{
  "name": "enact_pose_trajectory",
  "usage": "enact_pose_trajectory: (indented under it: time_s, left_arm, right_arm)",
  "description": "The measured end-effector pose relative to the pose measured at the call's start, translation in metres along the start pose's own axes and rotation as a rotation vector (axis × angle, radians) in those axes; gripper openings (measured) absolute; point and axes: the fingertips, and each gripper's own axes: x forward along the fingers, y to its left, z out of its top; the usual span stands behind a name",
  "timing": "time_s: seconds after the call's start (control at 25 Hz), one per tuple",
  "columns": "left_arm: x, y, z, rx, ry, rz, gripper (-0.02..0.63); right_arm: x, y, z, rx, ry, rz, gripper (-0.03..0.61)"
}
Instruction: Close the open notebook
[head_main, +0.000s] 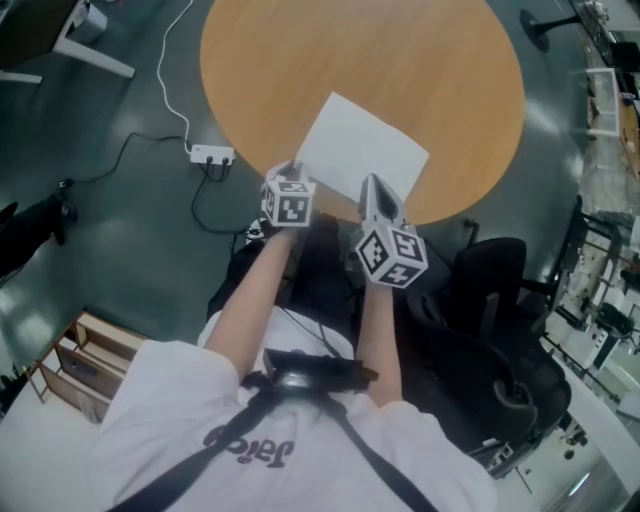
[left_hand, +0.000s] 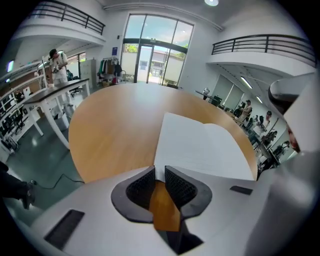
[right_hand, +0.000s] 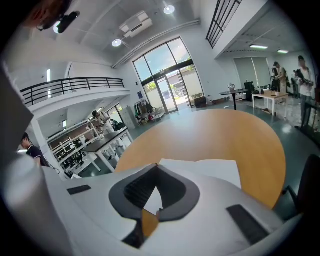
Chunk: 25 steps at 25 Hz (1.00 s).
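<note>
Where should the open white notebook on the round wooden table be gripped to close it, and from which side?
On the open white notebook, grip the thin outer edge of its left half at the near-left corner, coming from the near rim of the round wooden table. It lies flat, so only the page edges offer a lip; the left gripper sits at that corner.

notebook (left_hand: 200, 145) near edge hidden behind left gripper (left_hand: 160, 169), distant people (left_hand: 247, 107) tiny
</note>
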Motion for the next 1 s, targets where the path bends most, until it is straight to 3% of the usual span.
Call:
enact_pose_trajectory:
  time_s: [0.4, 0.56, 0.8, 1.0]
  left_arm:
    - [0.008, 0.004, -0.006, -0.156, -0.017, -0.071, 0.049]
    - [0.004, 0.0, -0.01, -0.194, 0.022, -0.112, 0.043]
    - [-0.002, -0.002, 0.005, -0.21, -0.065, -0.146, 0.032]
    - [-0.018, -0.012, -0.006, -0.256, -0.007, -0.204, 0.032]
  right_arm:
    - [0.003, 0.015, 0.004, -0.009, -0.027, -0.001, 0.021]
    - [0.003, 0.016, 0.004, -0.007, -0.034, -0.015, 0.021]
    - [0.002, 0.019, 0.009, -0.003, -0.054, -0.013, 0.021]
    - [-0.003, 0.02, 0.01, 0.005, -0.074, -0.014, 0.021]
